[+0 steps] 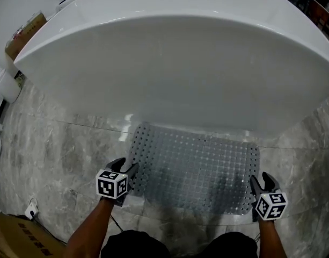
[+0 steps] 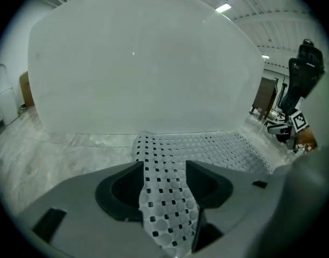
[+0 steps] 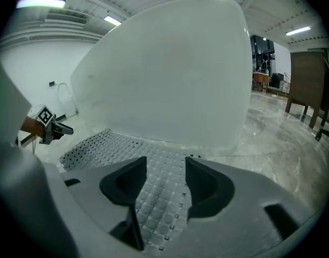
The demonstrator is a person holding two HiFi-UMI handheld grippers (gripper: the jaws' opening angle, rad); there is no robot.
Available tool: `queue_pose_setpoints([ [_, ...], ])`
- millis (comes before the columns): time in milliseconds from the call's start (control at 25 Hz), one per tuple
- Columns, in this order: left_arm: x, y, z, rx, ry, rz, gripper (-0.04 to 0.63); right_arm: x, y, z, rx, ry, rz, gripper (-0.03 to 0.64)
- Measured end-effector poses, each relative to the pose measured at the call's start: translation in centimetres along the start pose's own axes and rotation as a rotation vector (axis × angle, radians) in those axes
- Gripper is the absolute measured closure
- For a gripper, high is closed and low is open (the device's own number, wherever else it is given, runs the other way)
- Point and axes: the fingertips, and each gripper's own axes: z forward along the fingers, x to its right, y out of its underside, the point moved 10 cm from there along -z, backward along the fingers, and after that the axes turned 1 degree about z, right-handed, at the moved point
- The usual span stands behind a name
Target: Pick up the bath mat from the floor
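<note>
Left tool [image 2: 164, 172]: jaws apart, near left corner of the bath mat [image 1: 199, 171] lies in the gap, pads not pressing on it. Right tool [image 3: 165, 168]: likewise apart, near right corner of the mat between the jaws, no pinch. Neither holds anything.

Mat position: flat on the veined stone floor [image 1: 57, 144], directly in front of the bathtub [image 1: 169, 74]; far edge runs up to the tub's foot, near edge lies away from the tub, one tool at each end of it.

Handling (judgement): thin perforated sheet with raised bumps, probably soft rubber or plastic. Light, limp, will sag in the middle and fold once lifted. Underside not visible; if it has suckers it may cling to the polished floor, so peel rather than pull straight up. Not fragile. Wet or dry: cannot tell.

Take hold: the two corners furthest from the tub, biting well in past the rim, both raised together
</note>
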Motion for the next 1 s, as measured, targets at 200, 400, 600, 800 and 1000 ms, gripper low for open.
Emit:
queue_pose_setpoints([
  [200,-0.9,1.5,1.9,-0.072,0.003,0.002,0.345,1.0,2.6,2.5,-0.082,0.006,0.031,0.336],
  [400,-1.8,2.6,3.9,-0.147,-0.008,-0.007,0.322,2.5,5.3,4.3,-0.166,0.039,0.074,0.29],
  [600,-2.7,4.3,6.0,-0.232,-0.008,-0.024,0.314,3.4,7.8,6.1,-0.266,0.053,0.058,0.254],
  [800,-3.8,6.2,7.4,-0.263,-0.009,-0.076,0.305,4.4,9.5,7.3,-0.314,0.051,0.155,0.214],
  [1000,-4.1,6.7,8.1,-0.262,0.018,-0.1,0.301,4.7,10.0,8.6,-0.351,0.064,0.151,0.192],
])
